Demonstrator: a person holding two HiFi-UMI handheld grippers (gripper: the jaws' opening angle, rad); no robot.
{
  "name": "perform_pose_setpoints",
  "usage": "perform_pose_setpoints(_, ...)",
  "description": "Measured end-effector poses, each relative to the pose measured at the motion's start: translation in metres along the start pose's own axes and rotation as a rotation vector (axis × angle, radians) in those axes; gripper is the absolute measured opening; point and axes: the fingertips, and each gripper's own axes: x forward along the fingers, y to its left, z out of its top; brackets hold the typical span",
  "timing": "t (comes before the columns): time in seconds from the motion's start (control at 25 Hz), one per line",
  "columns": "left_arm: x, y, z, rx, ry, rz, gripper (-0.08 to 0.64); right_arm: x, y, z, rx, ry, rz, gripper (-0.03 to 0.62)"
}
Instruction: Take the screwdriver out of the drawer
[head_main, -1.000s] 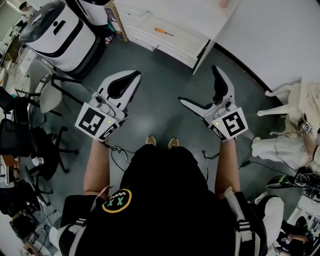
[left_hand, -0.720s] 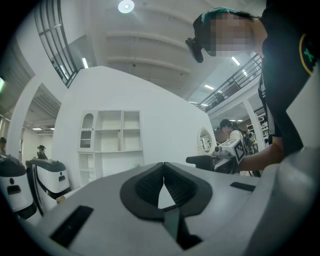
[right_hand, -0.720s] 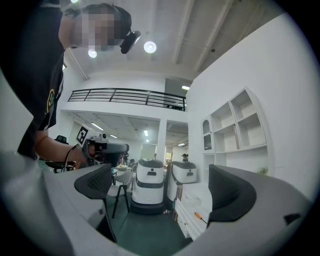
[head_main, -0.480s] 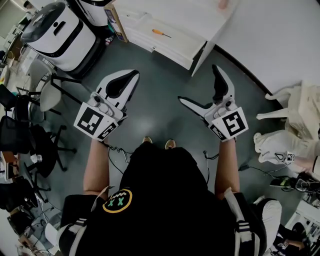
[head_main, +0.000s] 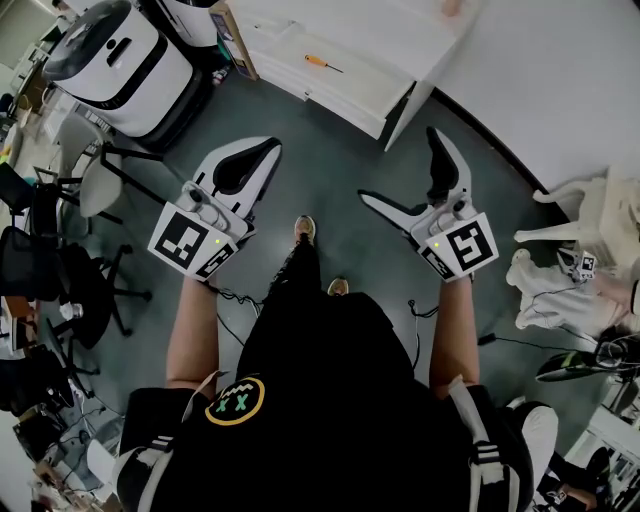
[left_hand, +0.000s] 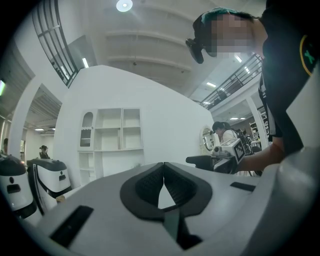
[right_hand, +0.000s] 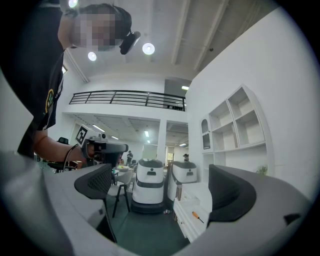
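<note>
Screwdriver (head_main: 322, 63) lies in the open drawer (head_main: 345, 98), well ahead; right gripper (head_main: 397, 163) jaws spread, seemingly ready, left gripper (head_main: 270, 150) jaws pressed together.

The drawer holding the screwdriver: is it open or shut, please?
Open: the drawer juts out, with the screwdriver lying exposed inside.

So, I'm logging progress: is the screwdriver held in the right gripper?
No, the screwdriver lies in the open drawer ahead, and the right gripper has its jaws apart with nothing between them.
</note>
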Motion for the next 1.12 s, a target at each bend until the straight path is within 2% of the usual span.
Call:
perform_pose_setpoints(0.32, 0.036, 0.05, -0.023, -0.003, -0.01, -0.014, 0.02, 0.044, -0.042, -0.023, 0.0, 0.017, -0.014, 0.583)
perform_pose_setpoints(0.68, 0.081, 0.144, -0.046, 0.009, -0.013, -0.021, 0.02, 0.128, -0.101, -0.043, 0.012, 0.033, -0.024, 0.583)
perform_pose_setpoints(0.84, 0.099, 0.186, -0.058, -0.007, -0.011, -0.033, 0.02, 0.168, -0.126, -0.05, 0.015, 0.04, -0.03, 0.583)
perform_pose_setpoints(1.12, 0.129, 0.251, -0.072, 0.014, 0.002, -0.065, 0.018, 0.233, -0.167, -0.062, 0.021, 0.056, -0.045, 0.583)
